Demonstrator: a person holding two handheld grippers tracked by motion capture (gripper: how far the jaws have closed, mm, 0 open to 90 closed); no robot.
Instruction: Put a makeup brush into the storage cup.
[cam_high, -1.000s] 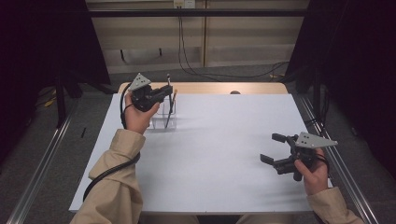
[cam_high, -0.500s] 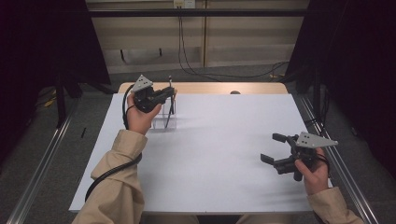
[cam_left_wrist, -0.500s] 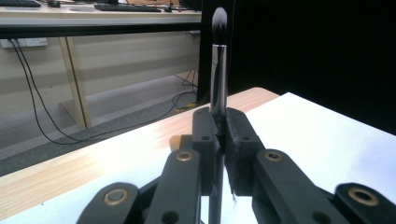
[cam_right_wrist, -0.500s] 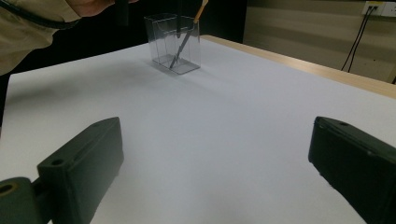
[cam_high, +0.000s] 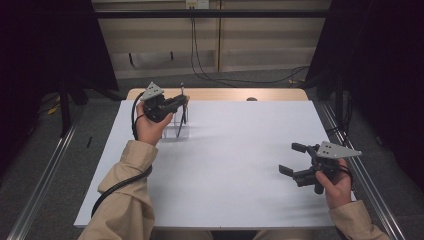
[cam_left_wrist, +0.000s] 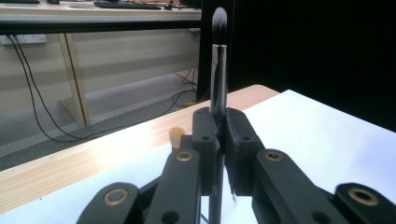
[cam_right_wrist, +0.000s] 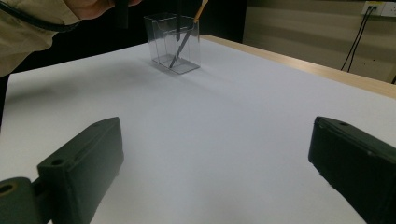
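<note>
Left gripper (cam_left_wrist: 218, 140) is clamping the upright silver-handled makeup brush (cam_left_wrist: 218, 70), holding steady over the clear plastic box (cam_high: 177, 125). Nothing is shifting since 1 second ago, so lowering it looks next. Right gripper (cam_high: 295, 160) is hanging with jaws apart.

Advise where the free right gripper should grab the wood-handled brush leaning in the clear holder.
Take the wood-handled brush by its upper handle, coming from above the clear holder. It leans with its top past the rim; the walls block its lower part. The right gripper is open.
</note>
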